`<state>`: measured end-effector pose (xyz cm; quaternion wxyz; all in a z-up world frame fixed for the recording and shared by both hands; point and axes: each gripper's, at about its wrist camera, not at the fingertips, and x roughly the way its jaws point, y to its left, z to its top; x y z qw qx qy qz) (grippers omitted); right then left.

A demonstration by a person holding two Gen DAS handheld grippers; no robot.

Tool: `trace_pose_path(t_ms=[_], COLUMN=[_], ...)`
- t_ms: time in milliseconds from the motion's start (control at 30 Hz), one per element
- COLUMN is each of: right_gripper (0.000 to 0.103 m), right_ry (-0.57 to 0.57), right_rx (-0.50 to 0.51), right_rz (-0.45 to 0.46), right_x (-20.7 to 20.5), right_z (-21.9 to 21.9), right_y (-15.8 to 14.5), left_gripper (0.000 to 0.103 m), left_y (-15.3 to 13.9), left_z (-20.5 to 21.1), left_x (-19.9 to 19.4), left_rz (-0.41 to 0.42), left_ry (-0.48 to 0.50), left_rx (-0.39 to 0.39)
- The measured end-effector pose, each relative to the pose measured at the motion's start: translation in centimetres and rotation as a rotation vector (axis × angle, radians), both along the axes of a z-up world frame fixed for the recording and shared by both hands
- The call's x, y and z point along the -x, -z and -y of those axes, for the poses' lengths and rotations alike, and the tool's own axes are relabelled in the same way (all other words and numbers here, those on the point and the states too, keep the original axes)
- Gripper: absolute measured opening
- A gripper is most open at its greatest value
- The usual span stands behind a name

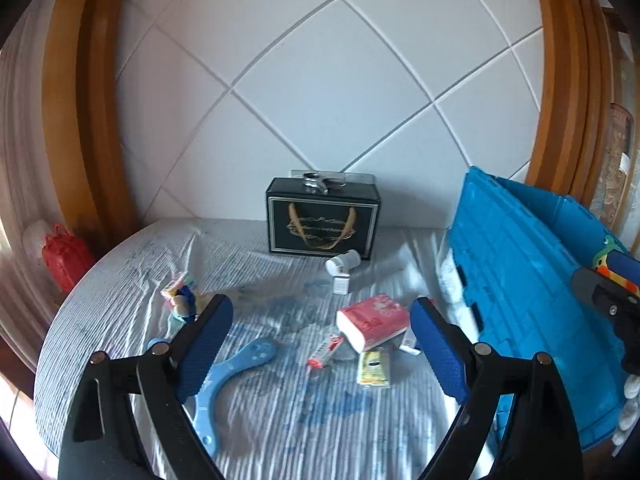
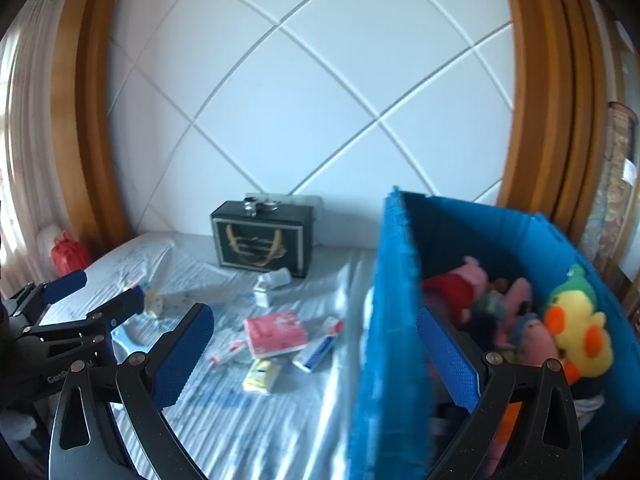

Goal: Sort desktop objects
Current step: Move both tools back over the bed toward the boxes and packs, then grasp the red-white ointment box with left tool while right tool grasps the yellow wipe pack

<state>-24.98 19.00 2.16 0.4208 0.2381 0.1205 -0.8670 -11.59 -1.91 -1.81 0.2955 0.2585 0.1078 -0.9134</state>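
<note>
Hovering with fingers apart, left claw [image 1: 322,322] above tissue pack [image 1: 372,320], right claw [image 2: 316,330] over blue bin [image 2: 400,280]

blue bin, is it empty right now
No, the blue bin holds several plush toys, among them a yellow duck and a pink pig.

Left hand-held gripper [image 1: 322,332] spread wide, right hand-held gripper [image 2: 316,344] likewise, both empty.
</note>
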Motion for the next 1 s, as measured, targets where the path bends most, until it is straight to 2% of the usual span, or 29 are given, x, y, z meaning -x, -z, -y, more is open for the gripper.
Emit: trace_pose_path(t_ms=[133, 333, 467, 567, 667, 867, 967, 1000], right_gripper=[0.103, 0.103, 0.103, 0.103, 0.103, 0.103, 0.103, 0.103], right_ry=[-0.005, 0.023, 0.073, 0.114, 0.122, 0.147, 0.161, 0.172], right_rx=[-0.041, -0.164, -0.258, -0.307, -0.314, -0.379, -0.371, -0.368], right_rz=[0.057, 0.180, 0.245, 0.294, 0.371, 0.422, 0.463, 0.467], right_x=[-0.9, 0.8, 2.2, 3.4, 4.5, 5.4, 6.1, 6.5], right_z=[3.9, 8.4, 10.3, 11.4, 12.3, 14.1, 14.8, 15.0], right_y=[2.8, 9.6, 14.6, 18.1, 21.3, 25.7, 27.1, 27.4], left_gripper=[0.091, 0.091, 0.091, 0.091, 0.091, 0.091, 0.077, 0.076], left_y=[4.3, 12.6, 16.3, 18.0, 19.6, 23.4, 25.1, 25.7], left_z=[5.5, 12.7, 14.5, 14.5, 13.7, 11.0, 10.0, 9.8], left_x=[-2.0, -4.2, -3.8, -1.7, 1.4, 9.2, 13.0, 14.2], left_rz=[0.074, 0.220, 0.268, 0.296, 0.300, 0.348, 0.371, 0.384], left_ry=[-0.061, -0.120, -0.105, -0.049, 0.025, 0.197, 0.265, 0.274], left_rx=[-0.023, -0.161, -0.229, -0.244, -0.252, -0.210, -0.201, -0.197])
